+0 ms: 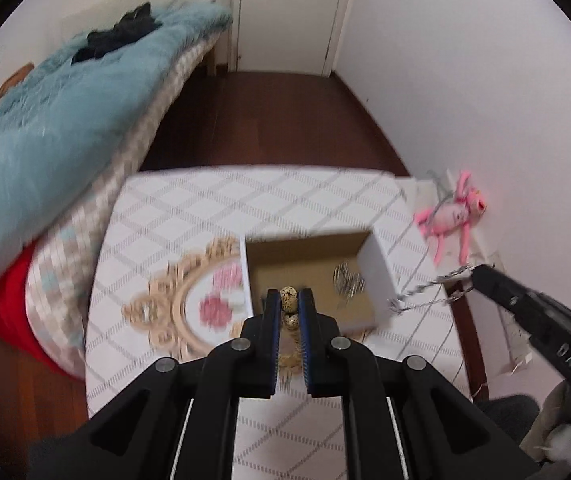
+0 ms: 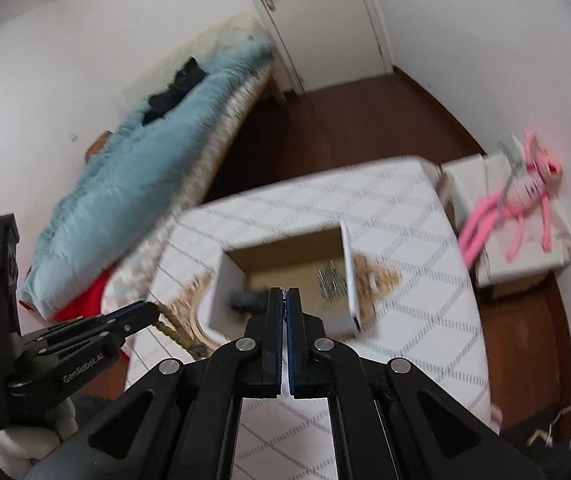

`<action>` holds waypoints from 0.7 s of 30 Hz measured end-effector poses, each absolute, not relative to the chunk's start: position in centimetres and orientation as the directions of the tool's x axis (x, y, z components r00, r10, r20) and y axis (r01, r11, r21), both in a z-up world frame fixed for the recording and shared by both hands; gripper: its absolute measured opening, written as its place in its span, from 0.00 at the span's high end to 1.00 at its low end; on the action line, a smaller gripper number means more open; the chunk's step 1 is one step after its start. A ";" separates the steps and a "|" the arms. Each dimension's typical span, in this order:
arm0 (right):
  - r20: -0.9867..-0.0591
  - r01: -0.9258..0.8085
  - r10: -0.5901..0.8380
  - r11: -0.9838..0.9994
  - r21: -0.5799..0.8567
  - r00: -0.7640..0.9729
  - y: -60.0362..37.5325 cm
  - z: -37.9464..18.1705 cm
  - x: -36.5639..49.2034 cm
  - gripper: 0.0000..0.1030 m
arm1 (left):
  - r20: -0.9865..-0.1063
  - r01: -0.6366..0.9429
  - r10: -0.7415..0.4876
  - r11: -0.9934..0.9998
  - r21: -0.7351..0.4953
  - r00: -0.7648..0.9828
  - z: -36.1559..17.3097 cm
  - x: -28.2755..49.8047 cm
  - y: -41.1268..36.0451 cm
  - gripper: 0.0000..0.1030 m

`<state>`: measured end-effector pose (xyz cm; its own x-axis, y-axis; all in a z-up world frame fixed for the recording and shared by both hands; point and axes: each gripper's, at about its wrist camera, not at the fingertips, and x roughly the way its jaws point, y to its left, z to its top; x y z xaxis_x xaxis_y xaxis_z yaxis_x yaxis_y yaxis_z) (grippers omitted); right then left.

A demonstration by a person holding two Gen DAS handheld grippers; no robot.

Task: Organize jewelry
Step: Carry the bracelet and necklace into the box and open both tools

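A: Left gripper [image 1: 289, 300] pinches a speckled bead strand [image 1: 288, 295] over the open box [image 1: 377, 276]'s near edge, probably to drop it in.

B: Right gripper [image 2: 285, 300] clamps a silver chain [image 1: 425, 290], clear of the table [image 1: 205, 208]'s right edge.

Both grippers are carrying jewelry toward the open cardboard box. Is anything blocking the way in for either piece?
Nothing visible blocks either. The left gripper holds the speckled bead strand at the cardboard box's open top. The right gripper holds the silver chain beside the box's right wall, which it must clear. A silver piece lies inside.
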<state>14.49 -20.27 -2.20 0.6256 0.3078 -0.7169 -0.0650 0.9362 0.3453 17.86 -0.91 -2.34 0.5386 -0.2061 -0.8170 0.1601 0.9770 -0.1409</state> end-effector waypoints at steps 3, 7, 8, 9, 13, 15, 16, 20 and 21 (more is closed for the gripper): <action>-0.719 -0.086 0.318 0.937 0.340 0.618 -19.7 -1.5 17.2 0.99 | -0.813 0.171 -0.190 0.979 -0.112 0.551 -1.4 20.6 -1.3 0.93; -0.747 -0.104 0.339 0.933 0.343 0.572 -19.0 -2.5 21.6 0.99 | -0.837 0.186 -0.164 0.980 -0.076 0.522 -2.6 24.1 -1.7 0.93; -0.756 -0.106 0.340 0.934 0.341 0.559 -18.9 -2.9 22.6 0.99 | -0.848 0.191 -0.162 0.979 -0.073 0.505 -3.2 25.0 -1.8 0.93; -0.763 -0.108 0.342 0.934 0.340 0.549 -18.8 -3.3 23.5 0.99 | -0.859 0.191 -0.163 0.979 -0.078 0.485 -4.0 25.8 -1.9 0.93; -0.793 -0.094 0.372 0.922 0.375 0.482 -18.4 -5.7 26.5 0.99 | -0.897 0.199 -0.200 0.971 -0.129 0.394 -6.6 28.1 -2.3 0.93; -0.807 -0.091 0.389 0.915 0.392 0.445 -18.2 -6.9 27.6 0.99 | -0.917 0.176 -0.209 0.972 -0.157 0.340 -8.0 29.1 -2.2 0.91; -0.810 -0.086 0.401 0.910 0.405 0.428 -18.2 -7.5 27.9 0.98 | -0.921 0.171 -0.212 0.972 -0.163 0.326 -8.4 29.4 -2.3 0.89; -0.844 -0.063 0.429 0.899 0.433 0.323 -17.6 -10.3 29.8 0.97 | -0.933 0.120 -0.194 0.979 -0.164 0.304 -9.3 30.5 -1.5 0.48; -0.852 -0.058 0.417 0.905 0.422 0.317 -17.6 -10.7 29.9 0.97 | -0.933 0.111 -0.179 0.982 -0.152 0.312 -9.3 30.5 -1.3 0.36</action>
